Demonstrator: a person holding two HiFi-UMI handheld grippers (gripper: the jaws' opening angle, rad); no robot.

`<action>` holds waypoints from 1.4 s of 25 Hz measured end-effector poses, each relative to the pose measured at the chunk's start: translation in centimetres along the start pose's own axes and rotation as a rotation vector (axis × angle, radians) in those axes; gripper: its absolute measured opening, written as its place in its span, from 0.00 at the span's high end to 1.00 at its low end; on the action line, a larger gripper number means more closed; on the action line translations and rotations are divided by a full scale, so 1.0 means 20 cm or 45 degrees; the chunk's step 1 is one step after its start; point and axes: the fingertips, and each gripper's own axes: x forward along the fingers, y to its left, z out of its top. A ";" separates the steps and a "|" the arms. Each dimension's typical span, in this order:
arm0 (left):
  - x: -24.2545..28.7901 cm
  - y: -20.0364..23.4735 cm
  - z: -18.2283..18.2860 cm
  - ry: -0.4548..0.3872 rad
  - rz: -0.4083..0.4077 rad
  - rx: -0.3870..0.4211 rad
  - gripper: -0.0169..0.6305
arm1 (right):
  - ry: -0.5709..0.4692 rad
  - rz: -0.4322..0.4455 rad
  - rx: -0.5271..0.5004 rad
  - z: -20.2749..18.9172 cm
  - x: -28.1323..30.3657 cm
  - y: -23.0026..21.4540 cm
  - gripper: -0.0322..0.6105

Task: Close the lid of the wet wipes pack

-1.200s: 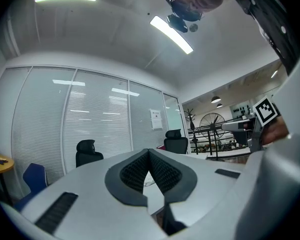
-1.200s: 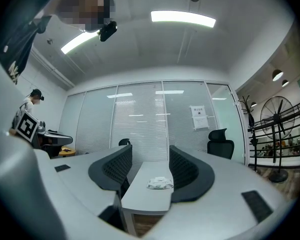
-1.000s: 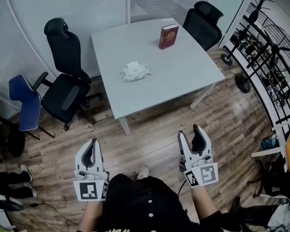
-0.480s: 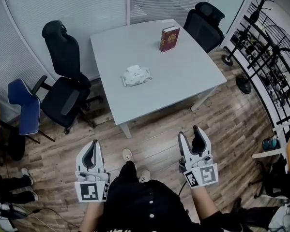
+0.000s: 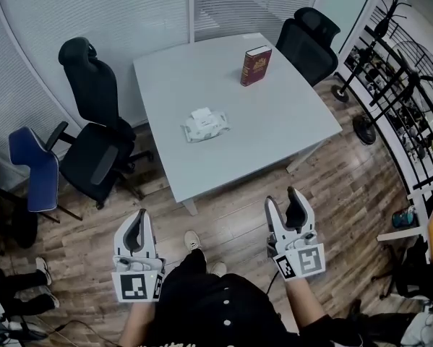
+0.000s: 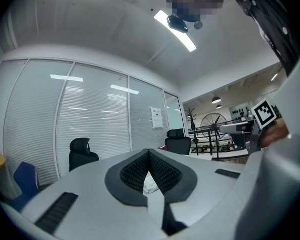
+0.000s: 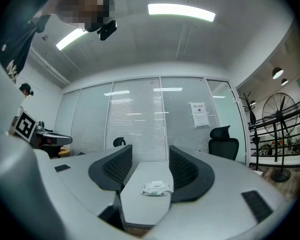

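L gripper (image 5: 136, 219): jaws closed, empty, short of surface (image 5: 274, 121) near edge.
R gripper (image 5: 283, 202): jaws apart, nothing btwn them.
Wet wipes pack (image 5: 204, 125): I see it flat on surface, left of centre, well apart from both grippers.
Book (image 5: 256, 65): upright nr far right corner.

Grey table (image 5: 274, 121) at centre; red book (image 5: 256, 65) stood upright near far right corner. Black chair (image 5: 92, 85) placed at left side, second black chair (image 5: 311, 40) at far right corner. Blue chair (image 5: 26, 166) set farther left. Wooden floor (image 5: 346, 194) seen beneath.
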 end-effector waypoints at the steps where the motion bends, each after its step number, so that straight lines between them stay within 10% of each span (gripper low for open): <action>1: 0.02 0.01 0.00 -0.001 -0.001 -0.001 0.95 | -0.001 -0.001 -0.001 0.00 0.03 0.00 0.59; 35: 0.72 0.39 -0.03 -0.076 -0.119 -0.050 0.95 | -0.030 -0.092 -0.054 0.04 0.71 -0.07 0.59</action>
